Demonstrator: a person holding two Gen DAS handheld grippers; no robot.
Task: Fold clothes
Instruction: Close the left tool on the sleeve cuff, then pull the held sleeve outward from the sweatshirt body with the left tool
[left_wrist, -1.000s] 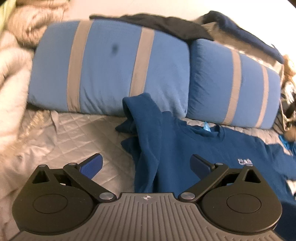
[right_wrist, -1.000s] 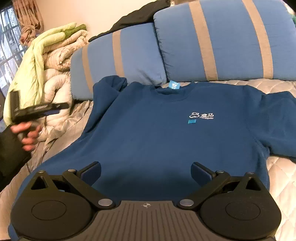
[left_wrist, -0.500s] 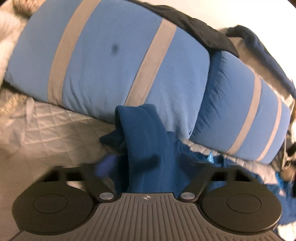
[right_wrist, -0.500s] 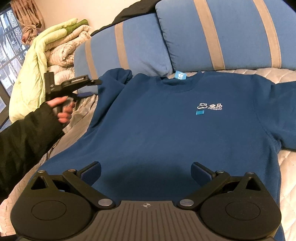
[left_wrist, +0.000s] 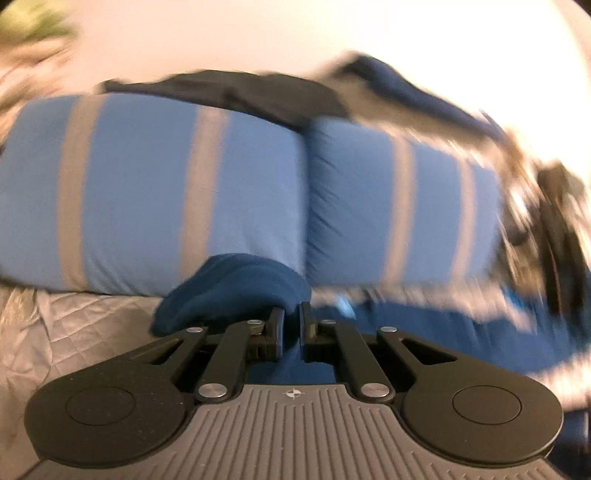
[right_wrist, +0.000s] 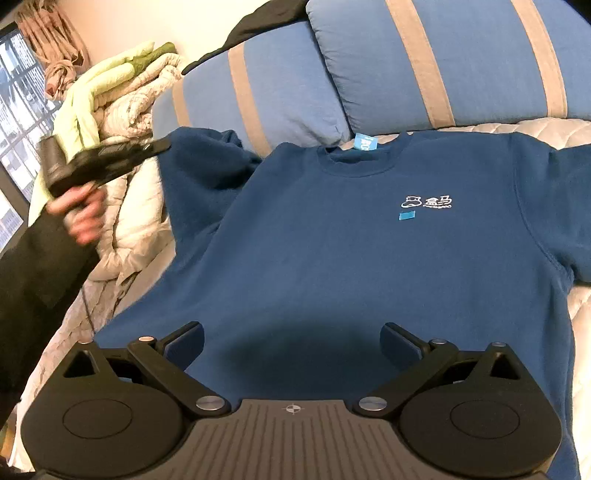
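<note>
A dark blue sweatshirt (right_wrist: 351, 251) with a small white logo lies face up on the quilted bed, collar toward the pillows. My left gripper (left_wrist: 291, 321) is shut on the sweatshirt's left sleeve (left_wrist: 236, 288) and holds it lifted near the pillows; it also shows in the right wrist view (right_wrist: 162, 146), held by a hand in a black sleeve, with the sleeve (right_wrist: 199, 162) hanging from it. My right gripper (right_wrist: 293, 339) is open and empty, low over the sweatshirt's lower part.
Two blue pillows with tan stripes (right_wrist: 424, 62) stand behind the sweatshirt. A dark garment (left_wrist: 236, 92) lies on top of them. Folded pale green and cream quilts (right_wrist: 122, 96) are piled at the left. The grey quilted bedspread (left_wrist: 66, 332) shows at the left.
My left gripper moved in on the bunched sleeve, shut on it and lifted it. The right gripper stayed open and shifted only slightly over the sweatshirt.
</note>
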